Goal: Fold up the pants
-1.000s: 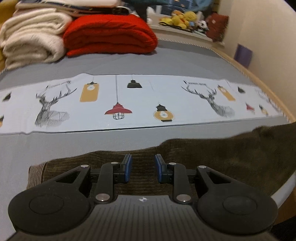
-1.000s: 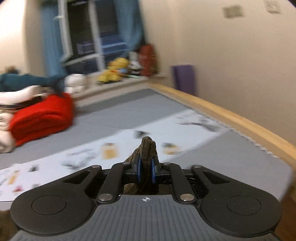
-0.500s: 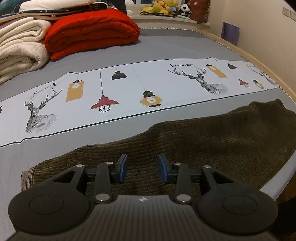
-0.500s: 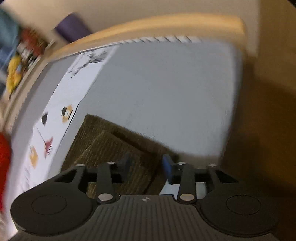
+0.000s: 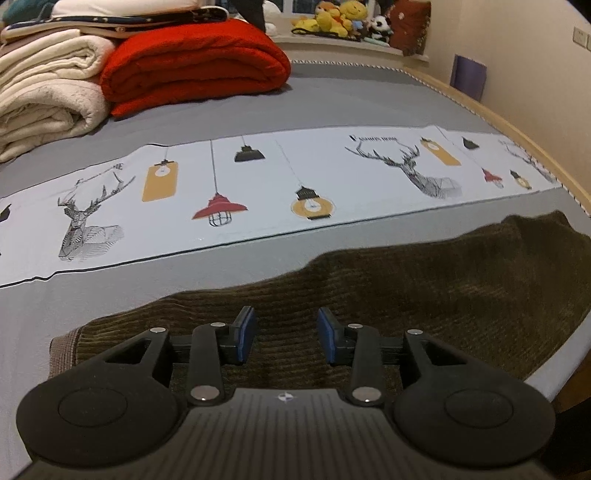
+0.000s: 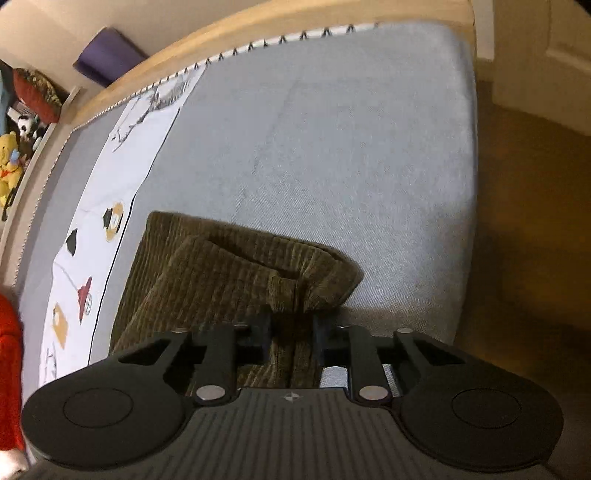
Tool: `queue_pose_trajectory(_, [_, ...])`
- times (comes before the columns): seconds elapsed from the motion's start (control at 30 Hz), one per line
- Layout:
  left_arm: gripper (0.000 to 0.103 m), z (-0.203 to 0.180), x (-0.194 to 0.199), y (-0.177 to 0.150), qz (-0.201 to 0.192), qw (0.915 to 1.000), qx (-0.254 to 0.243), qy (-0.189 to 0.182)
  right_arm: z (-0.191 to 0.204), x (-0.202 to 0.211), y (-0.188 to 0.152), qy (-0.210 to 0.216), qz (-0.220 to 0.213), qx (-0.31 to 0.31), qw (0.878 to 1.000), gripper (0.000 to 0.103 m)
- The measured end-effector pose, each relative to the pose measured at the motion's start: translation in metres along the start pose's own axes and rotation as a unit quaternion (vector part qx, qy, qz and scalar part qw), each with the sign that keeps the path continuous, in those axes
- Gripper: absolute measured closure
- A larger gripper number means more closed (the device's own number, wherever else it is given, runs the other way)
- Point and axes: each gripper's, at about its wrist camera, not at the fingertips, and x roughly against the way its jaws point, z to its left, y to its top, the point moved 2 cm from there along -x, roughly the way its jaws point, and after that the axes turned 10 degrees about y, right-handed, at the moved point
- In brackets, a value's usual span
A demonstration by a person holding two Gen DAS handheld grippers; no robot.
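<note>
Dark olive corduroy pants [image 5: 424, 291] lie along the near edge of the grey bed [image 5: 332, 96], with a brown cuff at the left end. My left gripper [image 5: 287, 334] is open just above the pants, holding nothing. In the right wrist view the other end of the pants [image 6: 229, 273] lies in a loose fold. My right gripper [image 6: 292, 328] is open, and a ridge of the fabric stands between its spread fingers.
A white strip [image 5: 258, 184] printed with deer and lamps crosses the bed. Folded red [image 5: 192, 70] and cream blankets [image 5: 44, 92] are stacked at the far left. Stuffed toys [image 5: 332, 18] line the sill. The bed's wooden edge [image 6: 258, 33] and floor [image 6: 535, 240] lie to the right.
My right gripper was shut on a bunch of the pants held up; it has swung down to the bed corner and opened. The left gripper moved slightly and stays open.
</note>
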Motion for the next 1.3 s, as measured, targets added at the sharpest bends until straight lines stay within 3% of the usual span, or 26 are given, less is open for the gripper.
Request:
queue_pose_trajectory(0.07, [0.062,0.006,0.004,0.001,-0.006,0.9999,0.012,0.002,0.020,0.021,-0.006,-0.001,-0.037,0.018,0.999,0.084])
queue_pose_trajectory(0.13, [0.062,0.016,0.007,0.003,-0.010,0.9995,0.029,0.008,0.062,0.048,-0.019,0.020,-0.081,0.074,0.994,0.085])
queue_pose_trajectory(0.2, [0.062,0.027,0.011,0.003,-0.011,0.9985,0.052,0.014,0.121,0.082,-0.053,0.059,-0.131,0.173,0.974,0.085])
queue_pose_trajectory(0.27, [0.062,0.039,0.012,0.003,-0.009,0.9970,0.074,0.019,0.178,0.115,-0.107,0.107,-0.168,0.284,0.938,0.085])
queue_pose_trajectory(0.37, [0.062,0.056,0.016,0.000,-0.009,0.9951,0.094,0.029,0.242,0.158,-0.220,0.223,-0.182,0.433,0.854,0.085])
queue_pose_trajectory(0.43, [0.062,0.066,0.017,-0.002,-0.006,0.9941,0.103,0.034,0.264,0.169,-0.303,0.276,-0.147,0.518,0.796,0.084])
queue_pose_trajectory(0.5, [0.062,0.077,0.018,-0.006,0.000,0.9926,0.116,0.037,0.272,0.159,-0.379,0.300,-0.073,0.590,0.746,0.084])
queue_pose_trajectory(0.57, [0.062,0.085,0.019,-0.009,0.008,0.9912,0.129,0.032,0.267,0.127,-0.453,0.282,0.057,0.666,0.689,0.083])
queue_pose_trajectory(0.63, [0.060,0.089,0.019,-0.011,0.014,0.9905,0.134,0.026,0.246,0.094,-0.504,0.234,0.174,0.707,0.644,0.081])
queue_pose_trajectory(0.67, [0.058,0.090,0.020,-0.012,0.016,0.9904,0.135,0.026,0.233,0.082,-0.522,0.213,0.227,0.716,0.625,0.081])
queue_pose_trajectory(0.73, [0.055,0.092,0.021,-0.014,0.017,0.9904,0.135,0.028,0.224,0.088,-0.532,0.226,0.241,0.724,0.606,0.076])
queue_pose_trajectory(0.8, [0.055,0.093,0.023,-0.013,0.015,0.9907,0.133,0.023,0.228,0.108,-0.530,0.274,0.250,0.727,0.578,0.079])
queue_pose_trajectory(0.83, [0.055,0.092,0.022,-0.013,0.013,0.9909,0.132,0.021,0.233,0.113,-0.523,0.296,0.246,0.721,0.576,0.079])
queue_pose_trajectory(0.9, [0.054,0.089,0.020,-0.010,0.012,0.9913,0.129,0.020,0.237,0.122,-0.511,0.313,0.212,0.708,0.596,0.077])
queue_pose_trajectory(1.0, [0.054,0.082,0.016,-0.006,0.014,0.9919,0.125,0.014,0.239,0.109,-0.496,0.284,0.185,0.694,0.635,0.072])
queue_pose_trajectory(1.07, [0.054,0.074,0.014,-0.003,0.014,0.9934,0.114,0.011,0.238,0.094,-0.500,0.263,0.184,0.697,0.641,0.061])
queue_pose_trajectory(1.1, [0.053,0.070,0.012,-0.003,0.016,0.9940,0.107,0.010,0.235,0.087,-0.504,0.252,0.192,0.701,0.638,0.047])
queue_pose_trajectory(1.17, [0.052,0.062,0.009,-0.002,0.021,0.9947,0.100,0.007,0.234,0.069,-0.517,0.235,0.235,0.708,0.624,0.039])
queue_pose_trajectory(1.23, [0.052,0.054,0.007,-0.001,0.027,0.9951,0.095,0.000,0.231,0.065,-0.528,0.219,0.223,0.739,0.597,0.054])
queue_pose_trajectory(1.27, [0.052,0.050,0.006,-0.001,0.028,0.9954,0.091,-0.005,0.228,0.071,-0.533,0.224,0.217,0.756,0.576,0.061])
queue_pose_trajectory(1.3, [0.052,0.045,0.005,0.000,0.029,0.9958,0.086,-0.010,0.227,0.079,-0.535,0.232,0.215,0.764,0.562,0.076])
